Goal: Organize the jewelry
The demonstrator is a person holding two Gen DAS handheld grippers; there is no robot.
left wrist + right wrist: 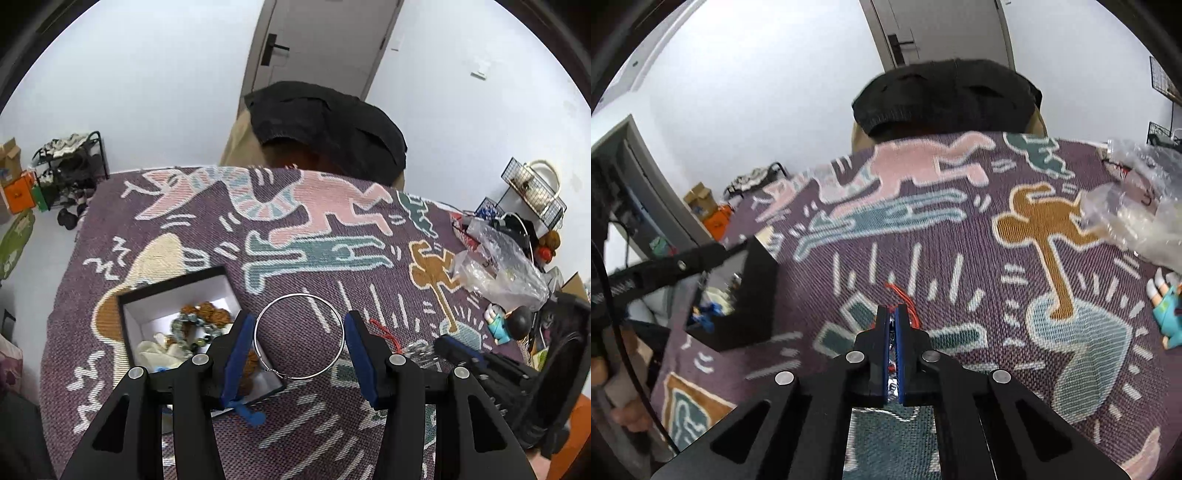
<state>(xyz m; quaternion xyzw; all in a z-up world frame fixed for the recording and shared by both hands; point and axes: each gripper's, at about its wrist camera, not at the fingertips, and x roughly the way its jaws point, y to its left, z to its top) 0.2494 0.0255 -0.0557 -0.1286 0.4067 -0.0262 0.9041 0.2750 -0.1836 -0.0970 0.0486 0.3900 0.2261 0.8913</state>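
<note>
My left gripper [300,332] holds a thin silver bangle [269,308] flat between its blue pads, above the patterned cloth, just right of the black box [173,284]. The box has a white inside and holds bead bracelets [192,325] and pale pieces. My right gripper [894,314] is shut on a small shiny piece with a red cord [905,295] trailing on the cloth. That piece shows in the left wrist view [421,350], beside the red cord [384,332]. The box also shows in the right wrist view [753,295] at the left.
A purple cloth with cartoon figures [332,221] covers the table. Clear plastic bags [498,266] and a small figurine [502,321] lie at the right. A chair with a black garment [325,125] stands behind the table. A wire rack [535,188] hangs on the right wall.
</note>
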